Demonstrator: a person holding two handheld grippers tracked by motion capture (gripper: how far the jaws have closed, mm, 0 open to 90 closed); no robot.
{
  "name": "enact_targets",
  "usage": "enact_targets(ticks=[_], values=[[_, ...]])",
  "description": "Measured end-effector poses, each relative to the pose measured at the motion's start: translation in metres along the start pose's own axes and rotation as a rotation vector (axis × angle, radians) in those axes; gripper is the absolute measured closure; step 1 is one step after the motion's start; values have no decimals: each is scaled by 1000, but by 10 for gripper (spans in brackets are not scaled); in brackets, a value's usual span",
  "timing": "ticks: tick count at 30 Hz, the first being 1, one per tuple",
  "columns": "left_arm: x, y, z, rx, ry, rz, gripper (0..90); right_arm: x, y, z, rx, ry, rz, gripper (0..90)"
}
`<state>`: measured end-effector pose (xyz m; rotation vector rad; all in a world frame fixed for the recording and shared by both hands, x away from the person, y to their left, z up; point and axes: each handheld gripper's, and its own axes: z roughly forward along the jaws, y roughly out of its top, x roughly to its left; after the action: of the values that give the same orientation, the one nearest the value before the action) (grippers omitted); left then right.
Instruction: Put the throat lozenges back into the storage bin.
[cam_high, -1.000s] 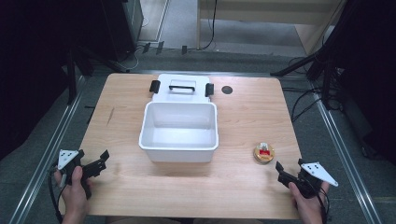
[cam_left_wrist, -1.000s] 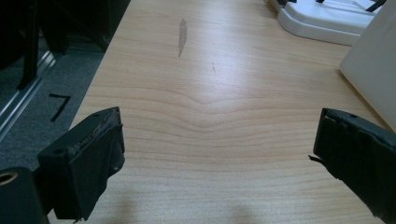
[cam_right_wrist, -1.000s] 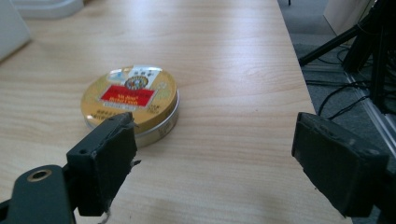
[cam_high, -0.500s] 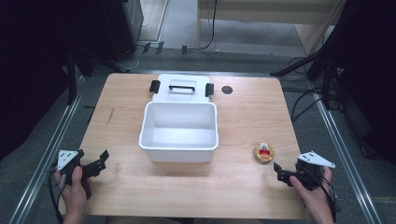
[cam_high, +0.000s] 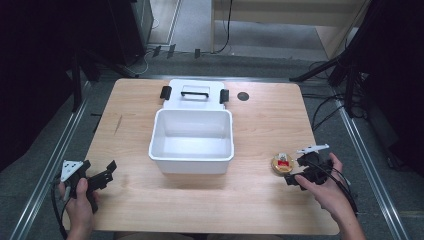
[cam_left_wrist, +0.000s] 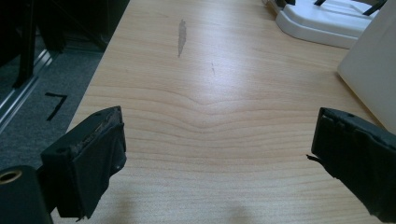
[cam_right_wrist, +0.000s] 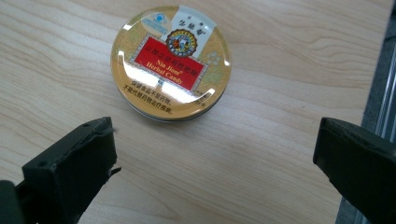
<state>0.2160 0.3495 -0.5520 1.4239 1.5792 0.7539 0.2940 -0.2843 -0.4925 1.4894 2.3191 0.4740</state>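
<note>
**Wood table, both grippers spread, tin near right gripper**

Wood table (cam_high: 260, 135), light grain. Near left: left gripper (cam_high: 101, 176) in a hand, jaws wide apart, nothing between them, over bare wood just inside the left edge. Near right: right gripper (cam_high: 291, 172) in a hand, jaws spread, empty, aimed left at the tin (cam_high: 282, 162). Tin is round, gold with a red label, lying flat on the table just beside the right gripper's jaws, not touching them; in the right gripper view the tin (cam_right_wrist: 170, 60) sits ahead of the gap. Centre: white bin (cam_high: 192, 157), open, empty. Touching its far side: white lid (cam_high: 194, 95), flat, black handle and latches. Far right of lid: small dark hole (cam_high: 243, 96).
</note>
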Motion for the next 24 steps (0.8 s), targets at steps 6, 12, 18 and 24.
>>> enact_targets(ticks=[6, 12, 18, 24], values=[[1, 0, 0, 2, -3, -5, 36, 5, 24, 12, 137, 31, -15, 0], [1, 0, 1, 7, -7, -8, 36, 12, 39, 20, 223, 40, -52, 0], [1, 1, 1, 13, -13, -6, 36, 20, 50, 26, 307, 45, -87, 31], [1, 1, 2, 14, -15, -5, 37, 22, 59, 31, 328, 18, -83, 52]])
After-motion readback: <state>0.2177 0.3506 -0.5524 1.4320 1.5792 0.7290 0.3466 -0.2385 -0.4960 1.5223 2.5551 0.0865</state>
